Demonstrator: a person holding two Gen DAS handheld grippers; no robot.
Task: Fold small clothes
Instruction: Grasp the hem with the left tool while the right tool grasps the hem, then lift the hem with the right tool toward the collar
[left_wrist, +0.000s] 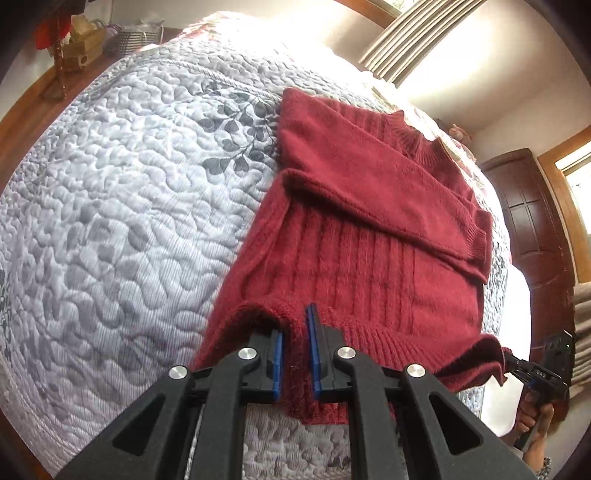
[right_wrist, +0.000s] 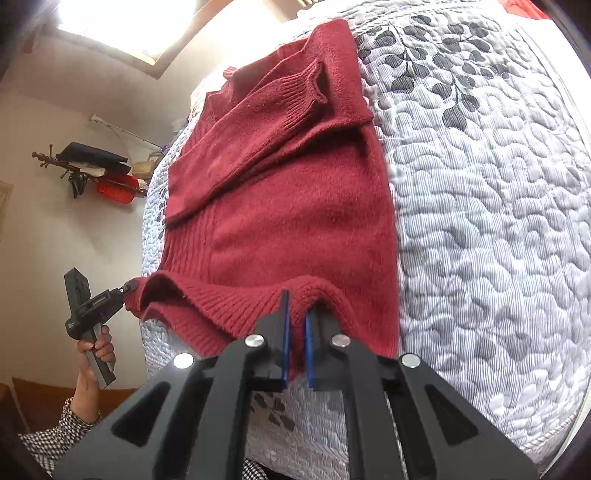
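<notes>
Left wrist: left gripper (left_wrist: 297, 347) pinches red sweater (left_wrist: 369, 221) hem; right gripper (right_wrist: 297, 341) likewise

The sweater (left_wrist: 369, 206) was dark red, with knitted ribs along its body and hem. The quilt (left_wrist: 129, 184) under it was white with fine grey stripes and dark grey leaf prints. Both grippers (left_wrist: 295, 350) (right_wrist: 297, 343) were black with blue pads (left_wrist: 314, 354). The person's sleeve (right_wrist: 55, 435) had small black-and-white checks.
</notes>
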